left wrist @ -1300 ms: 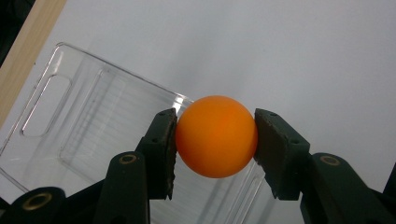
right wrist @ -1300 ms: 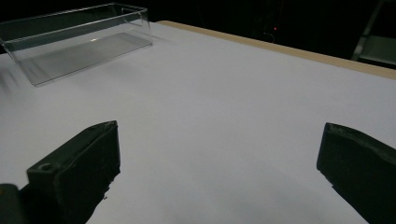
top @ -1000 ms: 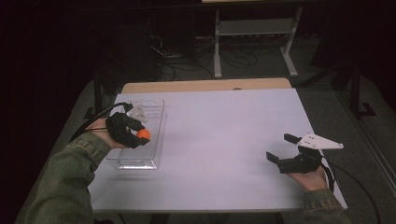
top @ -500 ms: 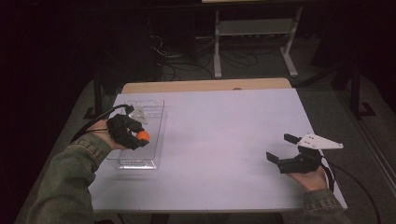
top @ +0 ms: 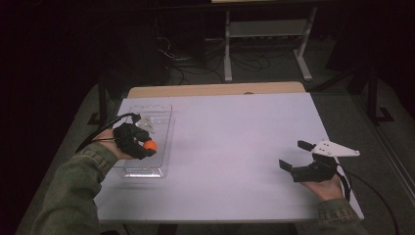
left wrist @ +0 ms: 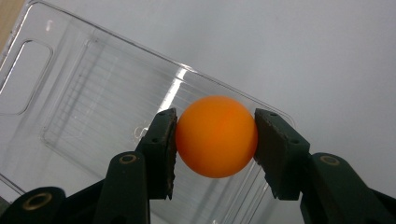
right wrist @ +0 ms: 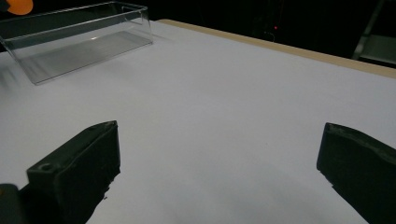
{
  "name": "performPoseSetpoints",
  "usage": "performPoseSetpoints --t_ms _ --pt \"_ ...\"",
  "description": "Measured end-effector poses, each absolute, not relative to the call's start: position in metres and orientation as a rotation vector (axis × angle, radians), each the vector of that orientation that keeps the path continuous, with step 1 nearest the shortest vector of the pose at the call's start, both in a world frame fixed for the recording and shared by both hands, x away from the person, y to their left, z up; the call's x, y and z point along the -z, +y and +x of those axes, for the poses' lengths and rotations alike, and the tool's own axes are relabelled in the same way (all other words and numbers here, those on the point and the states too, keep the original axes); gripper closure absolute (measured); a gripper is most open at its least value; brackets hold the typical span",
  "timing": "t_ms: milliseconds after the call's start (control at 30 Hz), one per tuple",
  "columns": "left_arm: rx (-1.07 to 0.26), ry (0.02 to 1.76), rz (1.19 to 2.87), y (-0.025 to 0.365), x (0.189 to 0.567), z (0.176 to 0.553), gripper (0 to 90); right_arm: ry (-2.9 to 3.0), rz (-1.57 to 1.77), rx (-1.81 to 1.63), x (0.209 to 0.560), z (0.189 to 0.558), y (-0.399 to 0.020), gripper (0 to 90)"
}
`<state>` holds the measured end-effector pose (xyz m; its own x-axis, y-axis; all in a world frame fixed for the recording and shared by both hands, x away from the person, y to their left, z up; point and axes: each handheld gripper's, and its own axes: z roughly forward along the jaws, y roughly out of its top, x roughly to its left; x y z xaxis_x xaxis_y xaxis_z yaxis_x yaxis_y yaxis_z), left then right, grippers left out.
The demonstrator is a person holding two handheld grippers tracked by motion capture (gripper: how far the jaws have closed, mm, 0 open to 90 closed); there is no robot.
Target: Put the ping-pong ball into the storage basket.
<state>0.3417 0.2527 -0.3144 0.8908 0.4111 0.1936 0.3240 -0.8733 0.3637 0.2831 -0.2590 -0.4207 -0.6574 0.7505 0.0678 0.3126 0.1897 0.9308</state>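
Ball (left wrist: 216, 136) between left gripper (top: 147, 147) jaws, touching both pads, above open tray (top: 147, 169). Tray on table (top: 235, 147), directly under left gripper, near table's left edge. Right gripper (top: 292, 155) low over table's right side, well apart from tray, nothing between its jaws.

High cam overhead, fwd-down; two tool cams close, all sharing clear tray (top: 147, 147).

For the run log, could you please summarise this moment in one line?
left claw: shut on orange ball | above clear tray | right claw: open, empty
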Motion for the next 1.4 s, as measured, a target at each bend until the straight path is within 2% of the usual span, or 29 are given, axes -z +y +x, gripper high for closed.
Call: performPoseSetpoints --t_ms 1400 --pt "-0.317 0.565 2.757 0.253 0.346 0.353 50.8 2.072 0.997 -1.455 0.421 0.282 -0.260 0.0"
